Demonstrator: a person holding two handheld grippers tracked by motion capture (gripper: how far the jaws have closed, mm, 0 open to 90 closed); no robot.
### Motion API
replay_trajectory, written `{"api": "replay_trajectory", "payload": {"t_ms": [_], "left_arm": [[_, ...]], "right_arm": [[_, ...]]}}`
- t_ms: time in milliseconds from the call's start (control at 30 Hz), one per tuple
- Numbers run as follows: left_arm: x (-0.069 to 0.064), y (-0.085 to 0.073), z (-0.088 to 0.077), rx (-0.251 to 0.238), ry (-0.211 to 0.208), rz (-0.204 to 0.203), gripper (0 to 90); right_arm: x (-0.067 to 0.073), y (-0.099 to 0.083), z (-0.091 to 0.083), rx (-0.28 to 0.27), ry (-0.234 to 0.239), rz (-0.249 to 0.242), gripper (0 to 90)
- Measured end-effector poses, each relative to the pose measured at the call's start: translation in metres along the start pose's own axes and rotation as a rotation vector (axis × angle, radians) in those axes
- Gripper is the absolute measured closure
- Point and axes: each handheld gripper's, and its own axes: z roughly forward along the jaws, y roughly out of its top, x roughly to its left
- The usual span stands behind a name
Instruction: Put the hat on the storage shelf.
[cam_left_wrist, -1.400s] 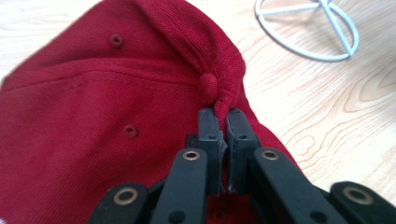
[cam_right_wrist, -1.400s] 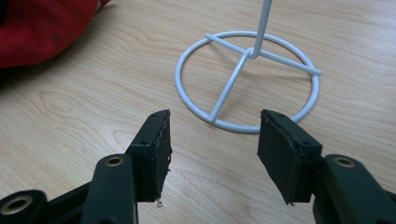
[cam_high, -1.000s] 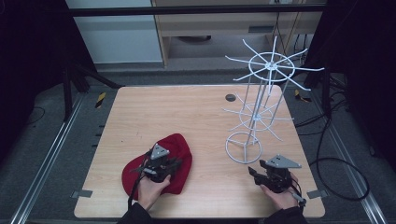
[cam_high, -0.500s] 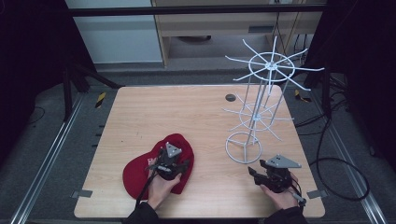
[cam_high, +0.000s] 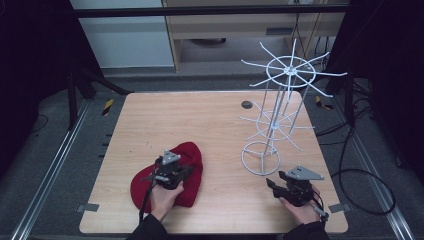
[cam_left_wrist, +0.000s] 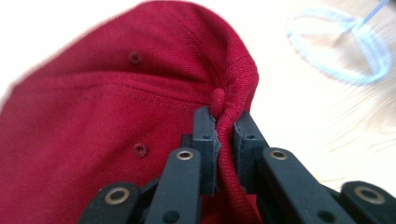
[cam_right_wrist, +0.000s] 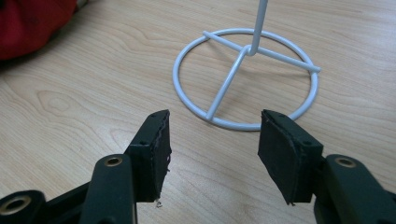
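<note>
So your left hand-held gripper (cam_left_wrist: 225, 126) was clamped on the red cap (cam_left_wrist: 116, 107); its jaws had just been closing, and in the left gripper view you could see a fold of the crown fabric squeezed between the pads, right by the little button on top; from the high view the cap (cam_high: 186, 165) sat on the near-left part of the desk (cam_high: 200, 120), with your left hand-held gripper (cam_high: 172, 170) lying right over it; your right hand-held gripper (cam_right_wrist: 212, 149) was spread wide with nothing between the jaws, pointed at the round base ring of the white wire rack (cam_right_wrist: 243, 74); the ring sat just beyond the pads, not touching them; in the high view that rack (cam_high: 280, 110) stood upright on the right side of the desk, with your right hand-held gripper (cam_high: 280, 186) near its foot, well apart from the cap; a small dark disc (cam_high: 246, 104) sat on the far part of the desk
</note>
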Motion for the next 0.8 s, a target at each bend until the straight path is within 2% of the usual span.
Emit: {"api": "replay_trajectory", "payload": {"t_ms": [200, 233, 267, 433, 467, 633, 800], "left_arm": [[0.009, 0.016, -0.039, -0.137, -0.069, -0.032, 82.1], [0.010, 0.020, -0.049, -0.183, -0.091, -0.041, 82.1], [0.010, 0.020, -0.049, -0.183, -0.091, -0.041, 82.1], [0.012, 0.032, -0.078, -0.304, -0.139, -0.064, 82.2], [0.012, 0.032, -0.078, -0.304, -0.139, -0.064, 82.2], [0.012, 0.044, -0.096, -0.393, -0.189, -0.096, 82.2], [0.010, 0.053, -0.102, -0.432, -0.228, -0.118, 82.2]], "right_arm": [[-0.002, -0.001, -0.001, -0.004, 0.006, 0.013, 43.7], [-0.004, -0.001, -0.001, -0.007, 0.003, 0.014, 43.5], [-0.004, -0.001, -0.001, -0.007, 0.003, 0.014, 43.5], [-0.007, -0.002, -0.005, -0.023, -0.002, 0.032, 42.7], [-0.007, -0.002, -0.005, -0.023, -0.002, 0.032, 42.7], [-0.012, -0.003, -0.009, -0.037, -0.022, 0.048, 42.2], [-0.014, -0.003, -0.009, -0.041, -0.028, 0.056, 42.0]]}}
